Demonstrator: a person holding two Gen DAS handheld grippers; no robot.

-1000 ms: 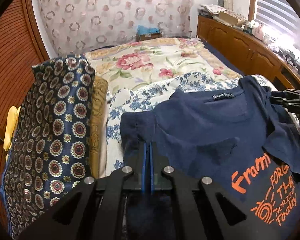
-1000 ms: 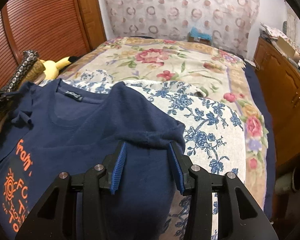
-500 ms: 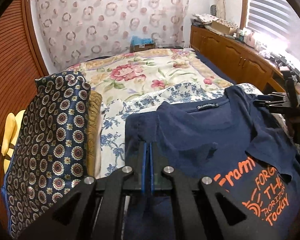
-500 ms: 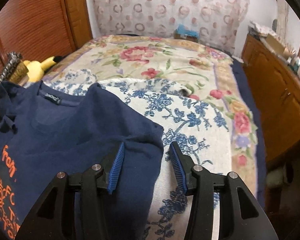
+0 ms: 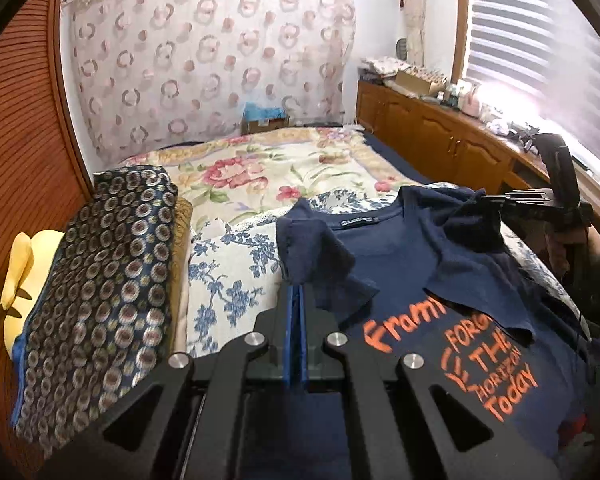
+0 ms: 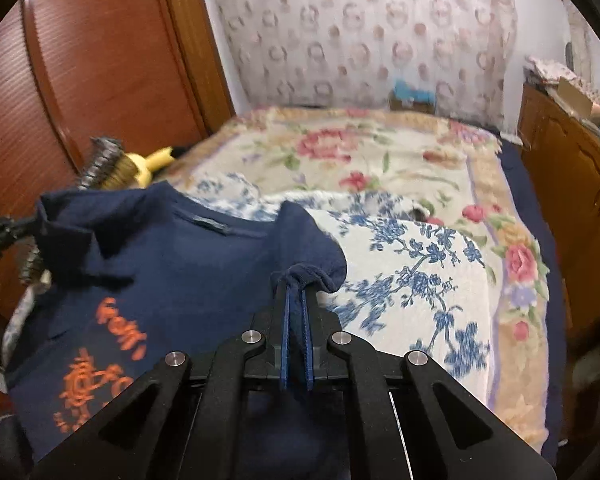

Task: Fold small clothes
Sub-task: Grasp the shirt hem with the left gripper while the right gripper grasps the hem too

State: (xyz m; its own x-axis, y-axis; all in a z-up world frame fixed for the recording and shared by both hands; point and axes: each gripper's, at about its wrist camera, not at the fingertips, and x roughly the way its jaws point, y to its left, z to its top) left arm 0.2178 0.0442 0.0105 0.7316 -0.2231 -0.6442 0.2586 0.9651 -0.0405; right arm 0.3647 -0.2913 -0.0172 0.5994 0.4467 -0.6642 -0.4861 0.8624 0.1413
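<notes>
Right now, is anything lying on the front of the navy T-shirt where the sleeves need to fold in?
Nothing visible does. The navy T-shirt with orange print has only its own bunched cloth on its front, and both the left gripper and right gripper already pinch sleeves.

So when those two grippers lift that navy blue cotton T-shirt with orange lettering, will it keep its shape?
Probably not. The navy blue T-shirt already bunches where the left gripper and right gripper pinch it, so it looks floppy. It sags between them, likely light. The knit seems unlikely to slip.
</notes>
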